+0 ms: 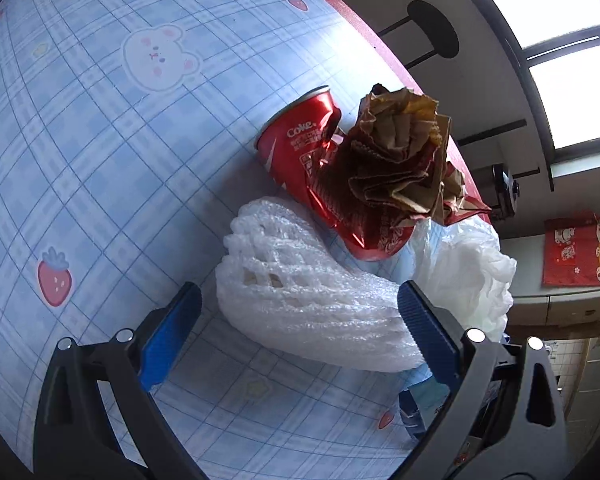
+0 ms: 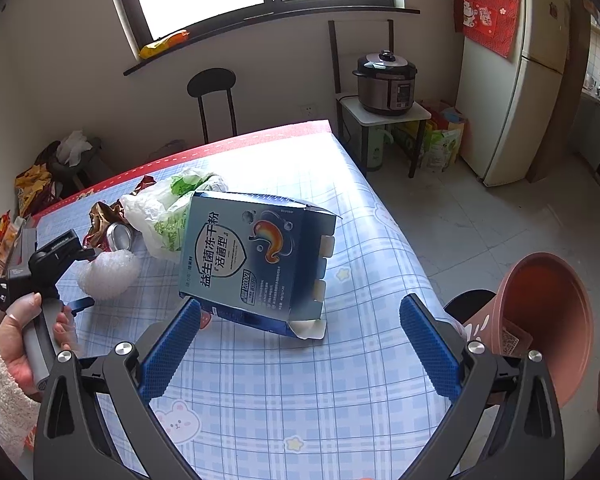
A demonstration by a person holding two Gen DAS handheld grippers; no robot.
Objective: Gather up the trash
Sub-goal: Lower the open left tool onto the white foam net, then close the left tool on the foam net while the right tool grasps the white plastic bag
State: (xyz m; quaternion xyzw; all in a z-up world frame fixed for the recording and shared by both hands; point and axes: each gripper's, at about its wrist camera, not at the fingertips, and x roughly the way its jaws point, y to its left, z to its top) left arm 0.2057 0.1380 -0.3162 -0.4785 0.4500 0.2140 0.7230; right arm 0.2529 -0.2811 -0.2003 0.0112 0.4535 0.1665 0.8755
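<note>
A white foam net (image 1: 300,296) lies on the table between the fingers of my open left gripper (image 1: 300,294). Its right pad (image 1: 428,332) is against the net and its left pad stands apart. Just beyond lie a crushed red Coke can (image 1: 296,148), a crumpled brown paper bag (image 1: 396,156) and a white plastic bag (image 1: 468,272). My right gripper (image 2: 300,306) is open just short of a tilted blue carton (image 2: 256,260), touching nothing. A pink bin (image 2: 548,320) gapes beside the table's right edge.
The blue checked tablecloth (image 2: 364,360) has a red far border. A hand (image 2: 24,320) in a fleecy sleeve holds the left tool. A black chair (image 2: 212,92), a rice cooker (image 2: 384,80) on a stand and a fridge (image 2: 512,92) stand beyond the table.
</note>
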